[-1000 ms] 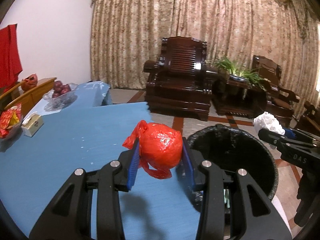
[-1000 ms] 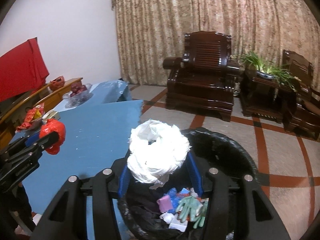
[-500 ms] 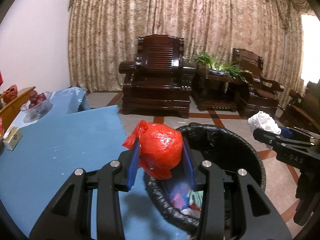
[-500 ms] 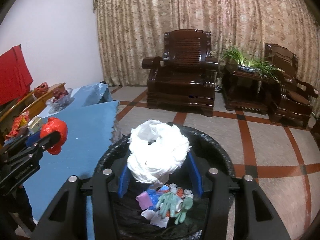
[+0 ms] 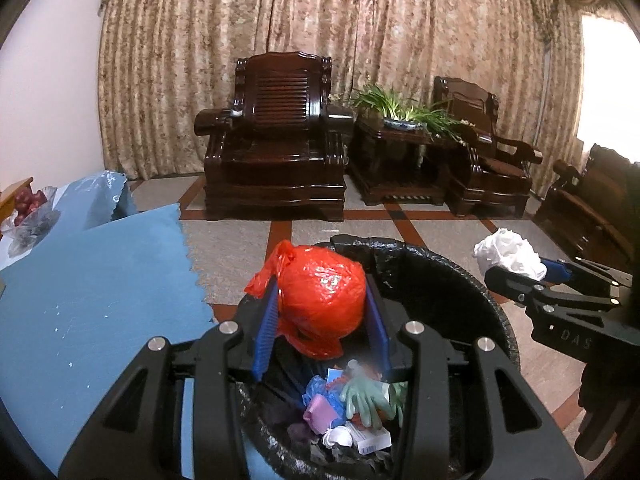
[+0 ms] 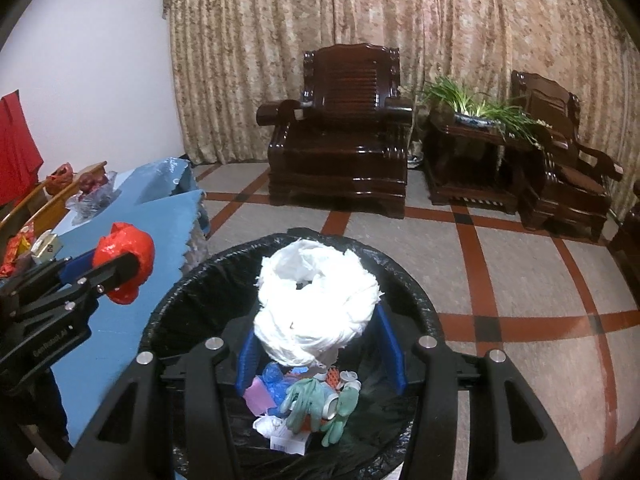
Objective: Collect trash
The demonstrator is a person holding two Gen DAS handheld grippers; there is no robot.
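Note:
My left gripper (image 5: 322, 316) is shut on a crumpled red plastic bag (image 5: 322, 292) and holds it above the near-left rim of the black-lined trash bin (image 5: 432, 276). In the right wrist view that red plastic bag (image 6: 128, 256) shows at the left, beside the bin. My right gripper (image 6: 320, 336) is shut on a white crumpled plastic wad (image 6: 316, 304), held over the mouth of the trash bin (image 6: 188, 300). Inside the bin lie green gloves (image 6: 316, 400), pink and blue scraps and paper bits. The white plastic wad (image 5: 508, 252) appears at the right of the left wrist view.
A blue-clothed table (image 5: 88, 288) runs along the left of the bin, with a bowl of red fruit (image 6: 90, 188) and a small box (image 6: 46, 246) further back. Dark wooden armchairs (image 6: 340, 132) and a planter stand (image 6: 476, 136) stand across the tiled floor.
My left gripper carried the red bag rightward off the table to above the bin. My right gripper with the white wad moved further over the bin, so more of its contents show.

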